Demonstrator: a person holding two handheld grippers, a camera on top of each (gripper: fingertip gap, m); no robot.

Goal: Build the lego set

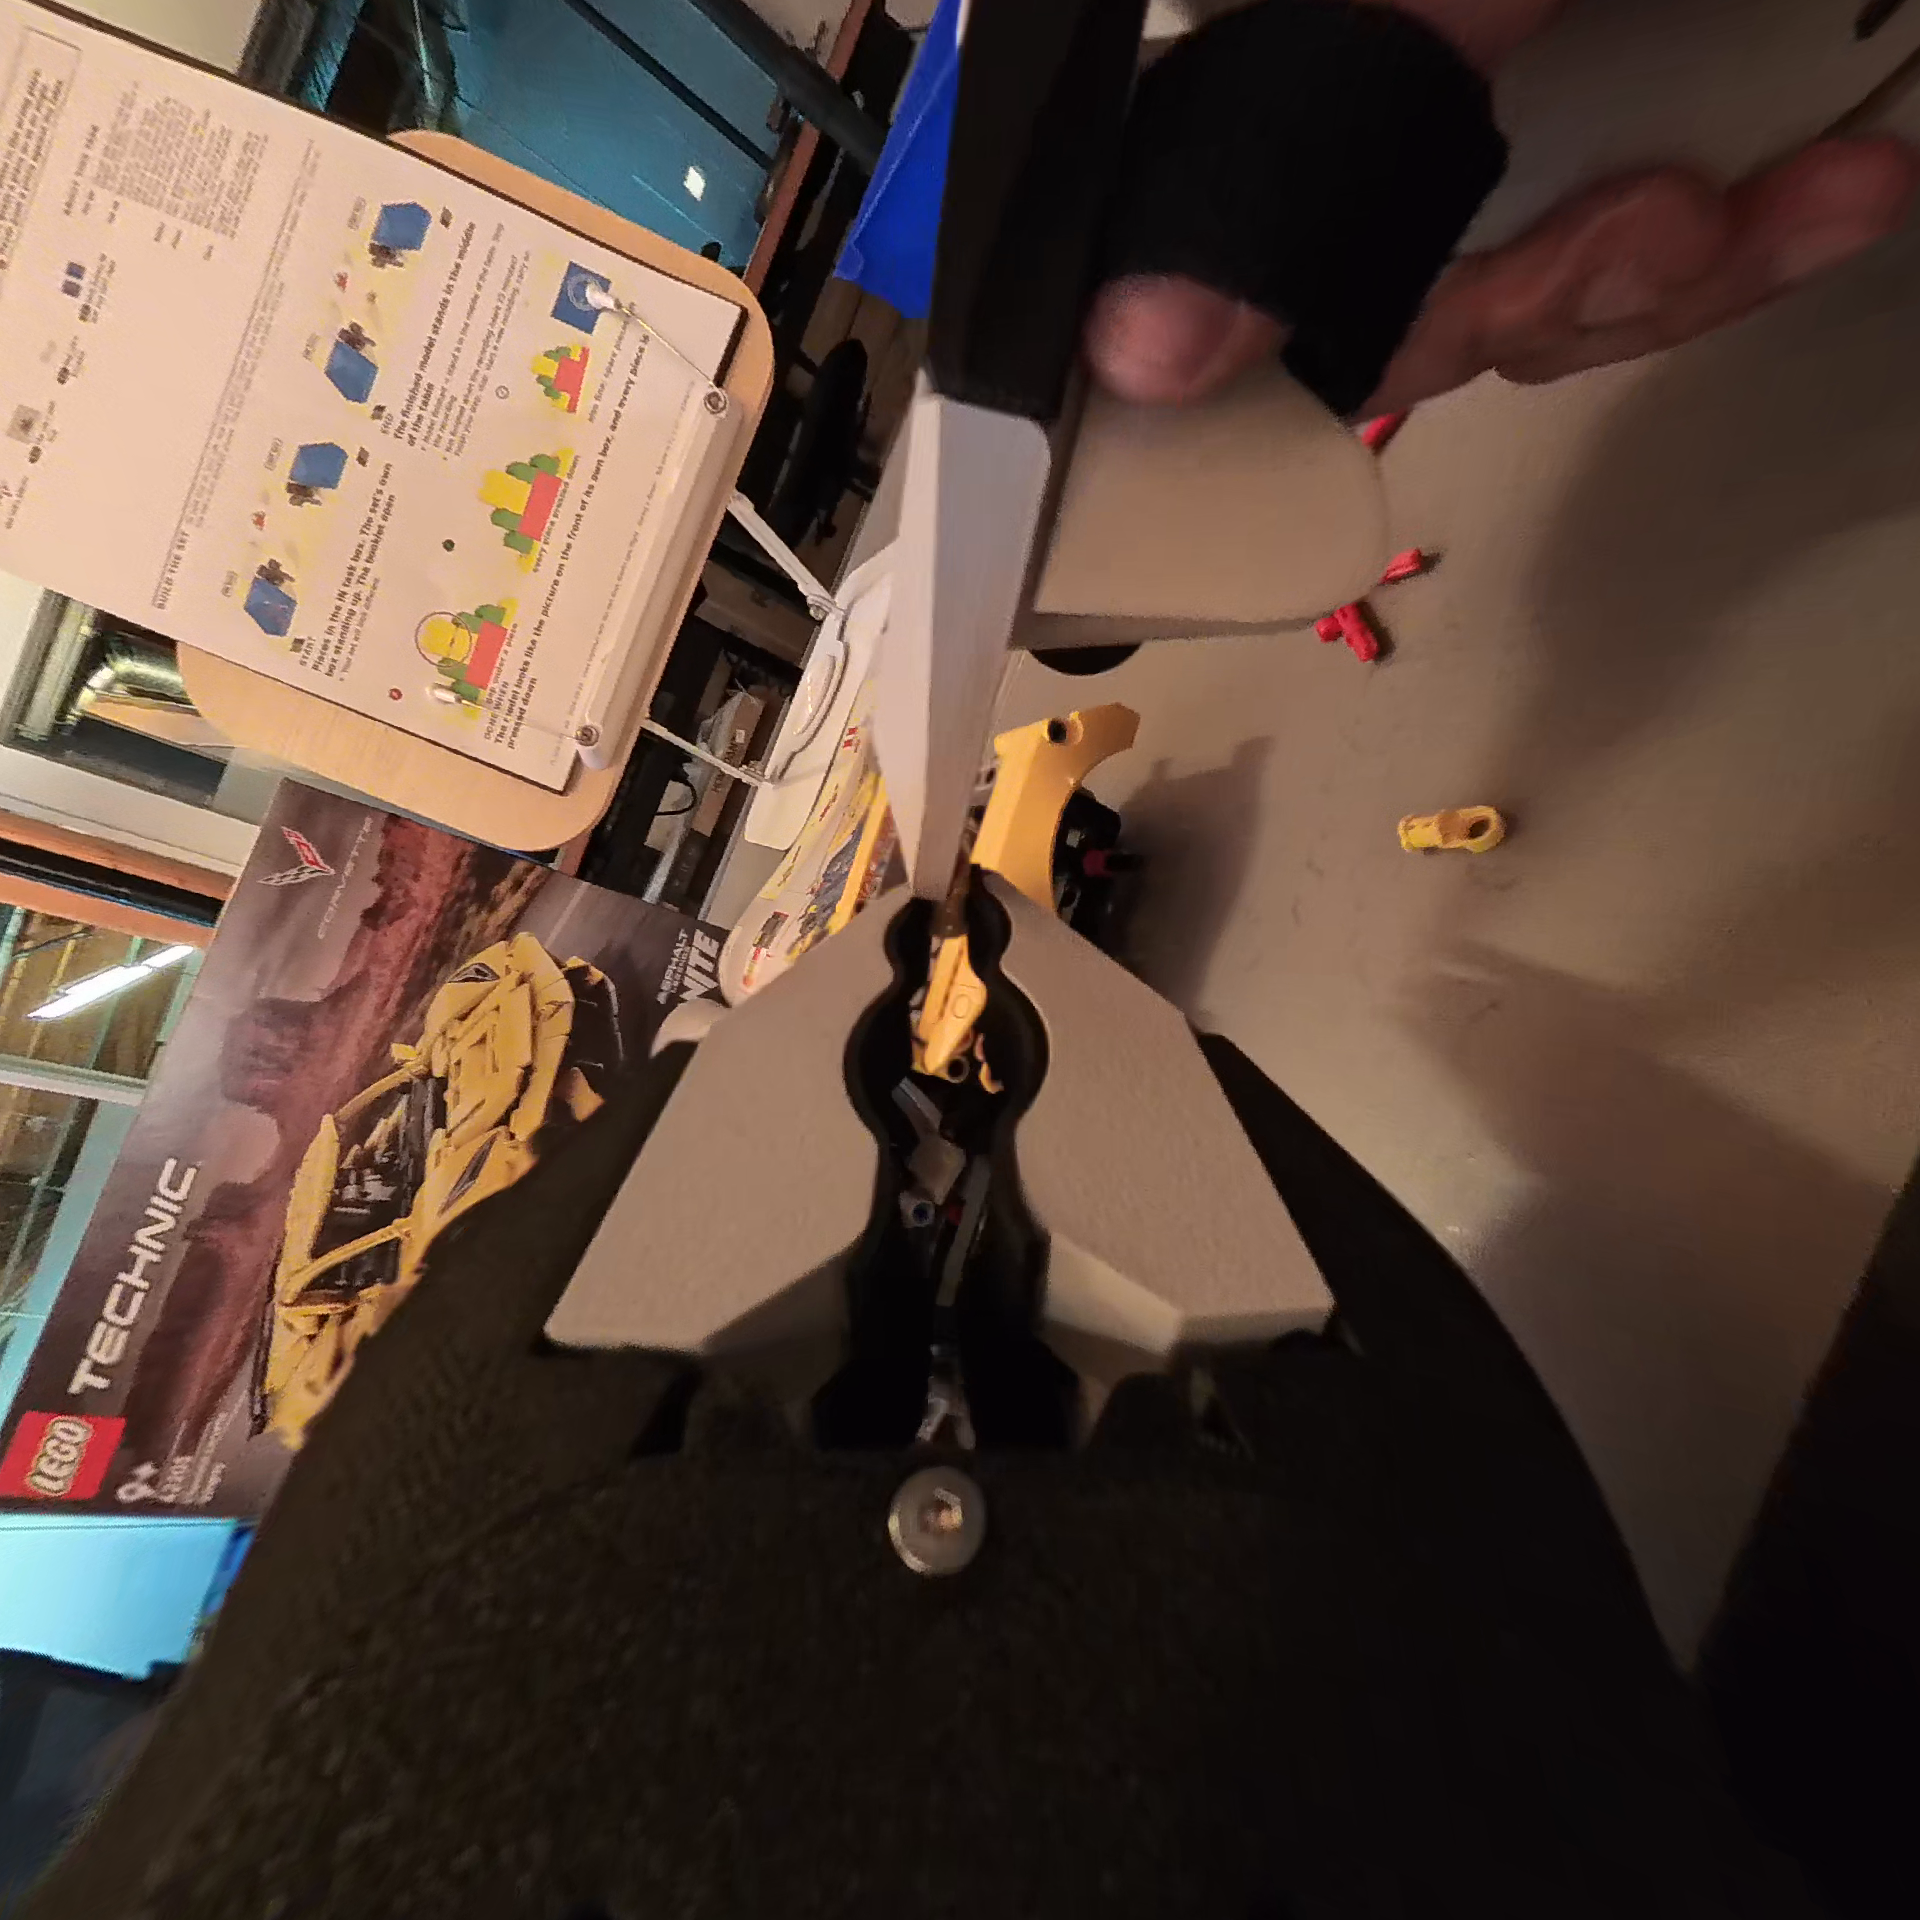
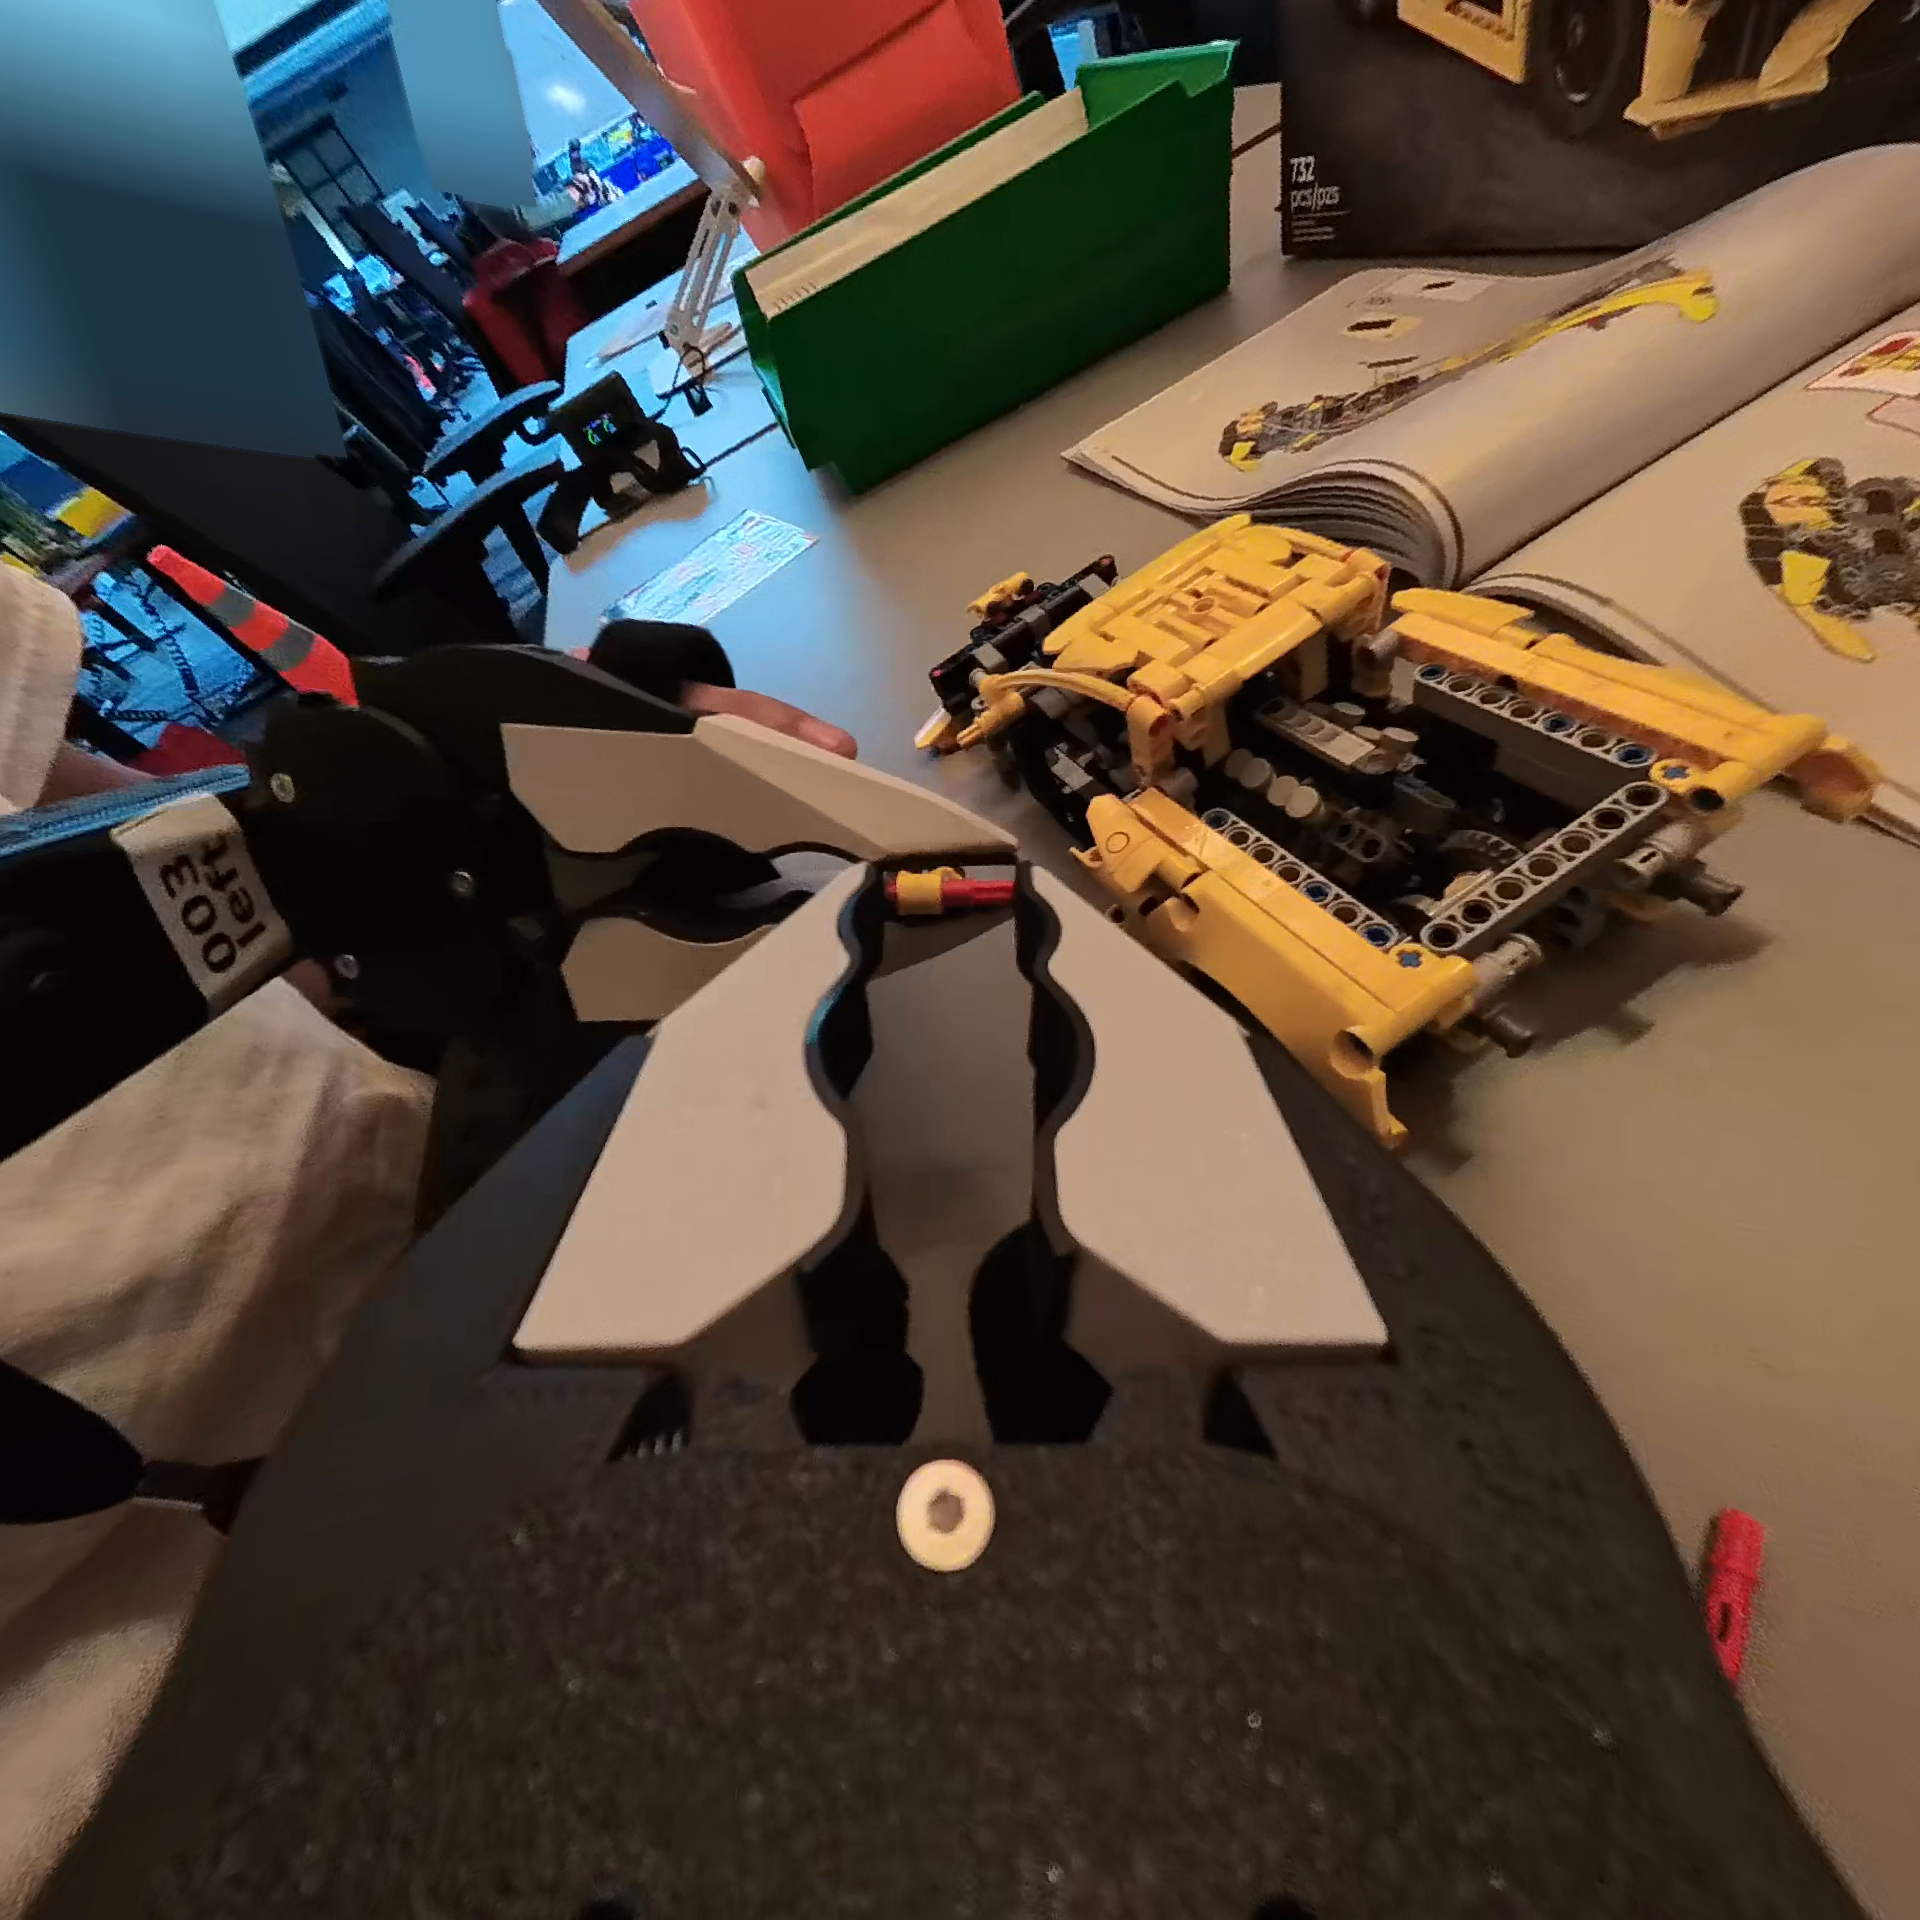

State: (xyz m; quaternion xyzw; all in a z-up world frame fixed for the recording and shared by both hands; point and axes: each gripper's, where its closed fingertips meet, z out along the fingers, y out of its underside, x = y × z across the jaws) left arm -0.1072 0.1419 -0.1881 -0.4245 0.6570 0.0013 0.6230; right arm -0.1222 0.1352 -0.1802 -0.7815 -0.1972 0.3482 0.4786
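The half-built yellow Lego car (image 2: 1351, 810) lies on the grey table, just right of both grippers; it also shows in the left wrist view (image 1: 1049, 790). My right gripper (image 2: 943, 881) is shut on a small yellow connector with a red pin (image 2: 935, 891) through it, held between its tips. My left gripper (image 2: 966, 854) comes in from the left and its tips meet the same piece. In the left wrist view my left gripper (image 1: 953, 899) is nearly closed on a sliver of that piece, and the right gripper (image 1: 940, 862) comes down from above, tip to tip.
An open instruction booklet (image 2: 1558, 436) lies behind the car, with the set's box (image 1: 312, 1143) and a green bin (image 2: 987, 343) beyond. Loose red pins (image 1: 1351, 623) and a yellow connector (image 1: 1449, 829) lie on the table. Another red pin (image 2: 1733, 1600) lies near me. The tips of both grippers are at nearly the same place.
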